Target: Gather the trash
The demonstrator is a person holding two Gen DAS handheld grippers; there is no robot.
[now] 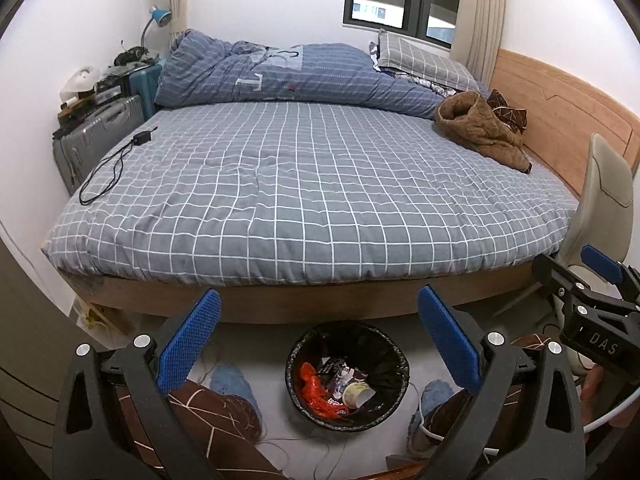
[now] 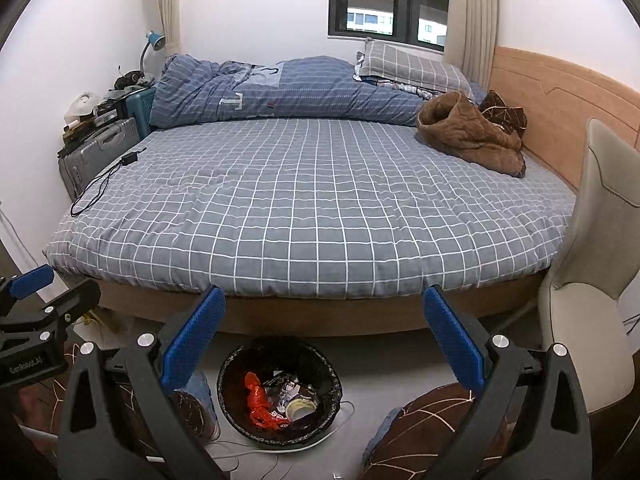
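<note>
A black-lined trash bin stands on the floor in front of the bed, also in the right wrist view. In it lie a red plastic bag, a paper cup and wrappers. My left gripper is open and empty, held above the bin. My right gripper is open and empty, also above the bin. Each gripper shows at the edge of the other's view: the right gripper and the left gripper.
A bed with a grey checked cover fills the middle. On it lie a brown jacket, a black charger with cable and a blue duvet. Suitcases stand at left, a beige chair at right. My legs and blue slippers flank the bin.
</note>
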